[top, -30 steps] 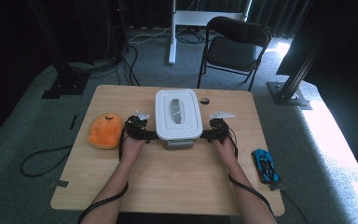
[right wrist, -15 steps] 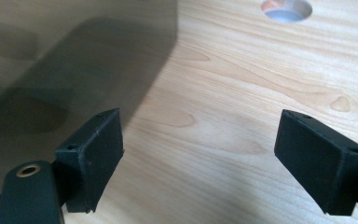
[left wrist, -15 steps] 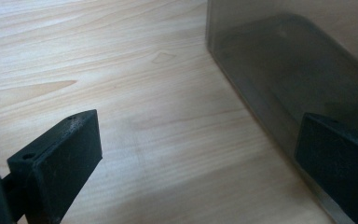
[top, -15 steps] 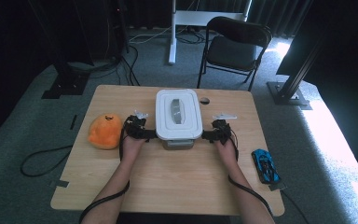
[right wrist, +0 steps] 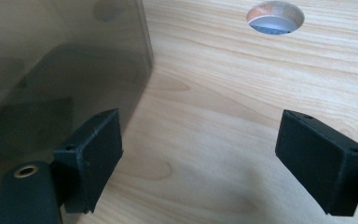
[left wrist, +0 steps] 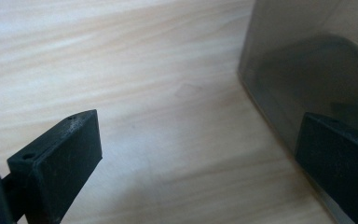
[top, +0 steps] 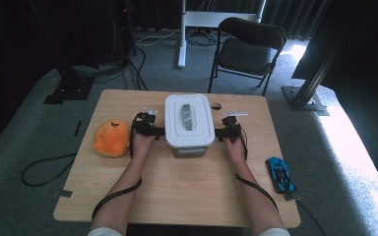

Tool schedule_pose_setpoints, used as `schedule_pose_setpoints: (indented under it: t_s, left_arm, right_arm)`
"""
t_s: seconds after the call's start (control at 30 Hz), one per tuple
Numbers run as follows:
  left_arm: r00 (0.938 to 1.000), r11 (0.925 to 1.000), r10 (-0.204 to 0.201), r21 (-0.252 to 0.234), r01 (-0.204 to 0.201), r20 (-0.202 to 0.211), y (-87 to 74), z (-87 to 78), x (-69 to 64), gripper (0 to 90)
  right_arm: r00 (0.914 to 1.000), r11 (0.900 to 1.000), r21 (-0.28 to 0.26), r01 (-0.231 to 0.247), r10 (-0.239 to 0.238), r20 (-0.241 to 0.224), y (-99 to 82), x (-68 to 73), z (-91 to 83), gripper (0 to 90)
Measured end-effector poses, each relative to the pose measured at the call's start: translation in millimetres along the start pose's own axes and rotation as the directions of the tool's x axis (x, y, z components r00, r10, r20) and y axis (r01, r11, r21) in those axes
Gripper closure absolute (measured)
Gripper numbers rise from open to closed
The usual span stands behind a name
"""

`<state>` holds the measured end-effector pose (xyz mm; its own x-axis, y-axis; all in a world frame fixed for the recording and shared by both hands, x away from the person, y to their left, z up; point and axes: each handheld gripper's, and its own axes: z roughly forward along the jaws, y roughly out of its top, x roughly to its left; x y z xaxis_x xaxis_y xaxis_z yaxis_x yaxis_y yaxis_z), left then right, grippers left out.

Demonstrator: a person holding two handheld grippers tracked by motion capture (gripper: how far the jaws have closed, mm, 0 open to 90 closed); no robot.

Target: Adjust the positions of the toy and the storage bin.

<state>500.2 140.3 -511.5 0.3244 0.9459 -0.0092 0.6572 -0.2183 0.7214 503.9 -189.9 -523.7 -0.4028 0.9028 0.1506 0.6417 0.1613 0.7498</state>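
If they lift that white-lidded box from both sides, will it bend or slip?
The box probably stays stiff: its smoky wall looks like hard plastic. That smooth wall may be slippery. It seems light, since little shows through it, though its contents are unclear.

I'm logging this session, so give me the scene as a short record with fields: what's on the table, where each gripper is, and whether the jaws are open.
surface: wooden table with a round hole
centre: grey box under a white lid
left side: orange plush toy
right edge: blue toy car
left gripper: at the box's left side, jaws open
right gripper: at the box's right side, jaws open
grip: neither gripper closed on anything
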Motion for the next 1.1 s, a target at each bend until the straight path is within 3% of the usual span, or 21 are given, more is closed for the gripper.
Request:
schedule_pose_setpoints:
  t_s: [0.27,0.53,0.73,1.1]
  left_arm:
    - [0.9977,0.9978,0.065,0.011,-0.066,0.017,1.5,-6.2,-7.7,1.5]
    - [0.9961,0.9962,0.087,0.002,-0.087,0.016,-7.2,-19.6,-15.9,3.7]
    - [0.9933,0.9932,0.116,-0.012,-0.115,0.005,-18.2,-35.5,-23.5,3.7]
    - [0.9925,0.9923,0.121,-0.030,-0.120,0.019,-46.1,-62.5,-32.4,3.7]
  right_arm:
    - [0.9993,0.9999,0.004,0.013,-0.013,-0.036,10.0,2.9,-0.1,19.5]
    - [0.9947,0.9966,0.011,0.082,-0.081,-0.063,7.1,6.5,-7.6,22.3]
    - [0.9888,0.9927,0.002,0.121,-0.120,-0.089,0.7,10.7,-13.8,22.6]
    - [0.9784,0.9877,-0.021,0.155,-0.157,-0.135,-12.2,18.3,-24.1,23.4]
